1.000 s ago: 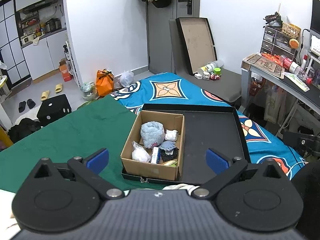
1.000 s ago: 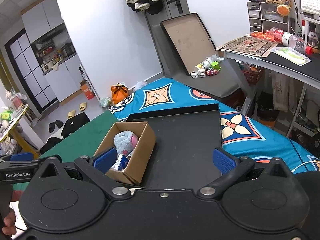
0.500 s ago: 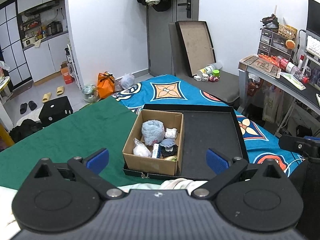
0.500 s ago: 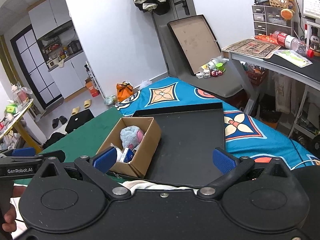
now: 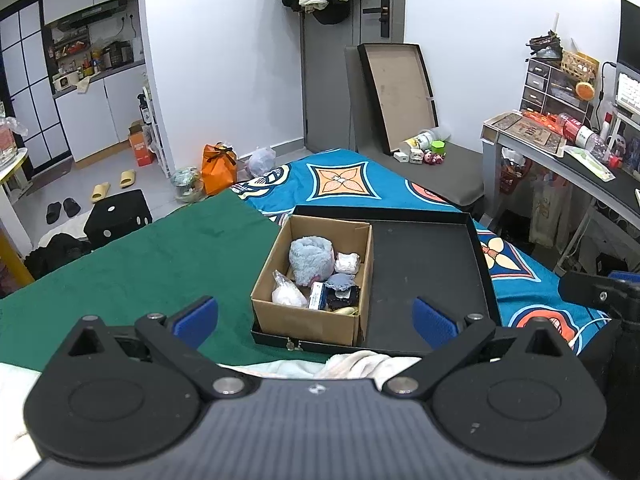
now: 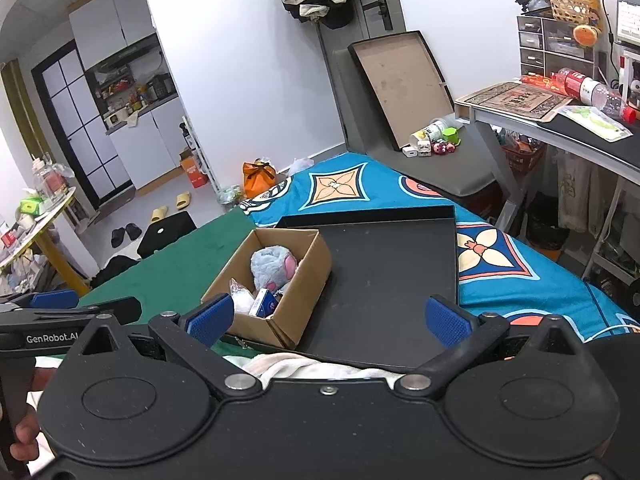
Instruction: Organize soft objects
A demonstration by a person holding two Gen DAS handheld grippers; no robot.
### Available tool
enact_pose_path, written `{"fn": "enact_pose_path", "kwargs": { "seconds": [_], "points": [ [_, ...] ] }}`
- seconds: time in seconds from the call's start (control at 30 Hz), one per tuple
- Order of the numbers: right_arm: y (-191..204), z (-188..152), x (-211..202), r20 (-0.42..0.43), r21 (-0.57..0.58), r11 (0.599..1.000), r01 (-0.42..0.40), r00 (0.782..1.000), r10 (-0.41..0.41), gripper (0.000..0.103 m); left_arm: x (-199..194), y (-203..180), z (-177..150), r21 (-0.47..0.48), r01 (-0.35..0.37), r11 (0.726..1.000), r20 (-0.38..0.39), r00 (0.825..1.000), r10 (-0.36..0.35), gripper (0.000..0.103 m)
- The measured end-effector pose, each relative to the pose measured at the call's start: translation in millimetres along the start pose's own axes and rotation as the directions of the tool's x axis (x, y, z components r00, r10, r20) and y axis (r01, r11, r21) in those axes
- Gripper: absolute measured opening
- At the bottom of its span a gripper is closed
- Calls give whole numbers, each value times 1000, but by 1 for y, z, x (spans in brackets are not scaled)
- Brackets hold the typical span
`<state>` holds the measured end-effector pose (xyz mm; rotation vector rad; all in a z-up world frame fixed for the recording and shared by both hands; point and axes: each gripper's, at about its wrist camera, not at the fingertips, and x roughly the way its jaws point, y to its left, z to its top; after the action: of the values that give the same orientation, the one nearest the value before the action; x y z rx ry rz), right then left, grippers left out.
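A cardboard box (image 5: 308,322) (image 6: 298,312) stands in the left part of a shallow black tray (image 5: 428,276) (image 6: 384,276) on the bed. Inside it lie a fluffy blue plush (image 5: 311,258) (image 6: 272,266), a small white soft piece (image 5: 346,263), a clear bag of white stuff (image 5: 286,294), a blue-white carton (image 5: 318,295) and a dark item. My left gripper (image 5: 315,316) hangs open, above and short of the box. Over the tray's near edge my right gripper (image 6: 328,318) is open too, holding nothing. A white cloth (image 5: 360,362) lies just below both.
A green blanket (image 5: 160,256) covers the bed's left side and a blue patterned sheet (image 5: 344,184) the right. A desk (image 5: 560,160) stands at the right. A grey chair (image 5: 440,168) with a leaning lid sits behind. The other gripper's tip (image 5: 600,292) shows at right.
Both grippers have drawn back and risen a little, so the box and tray look smaller and farther. Their jaws have stayed open.
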<state>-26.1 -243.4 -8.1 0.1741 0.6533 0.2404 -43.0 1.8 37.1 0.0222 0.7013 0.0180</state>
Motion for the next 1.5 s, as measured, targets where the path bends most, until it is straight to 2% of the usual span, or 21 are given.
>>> {"fn": "enact_pose_path", "kwargs": {
  "seconds": [1.5],
  "points": [
    [5, -1, 2, -12, -25, 999, 45, 999, -45, 103, 2, 6, -3, -15, -2, 1000, -13, 1000, 2, 103]
  ]
}}
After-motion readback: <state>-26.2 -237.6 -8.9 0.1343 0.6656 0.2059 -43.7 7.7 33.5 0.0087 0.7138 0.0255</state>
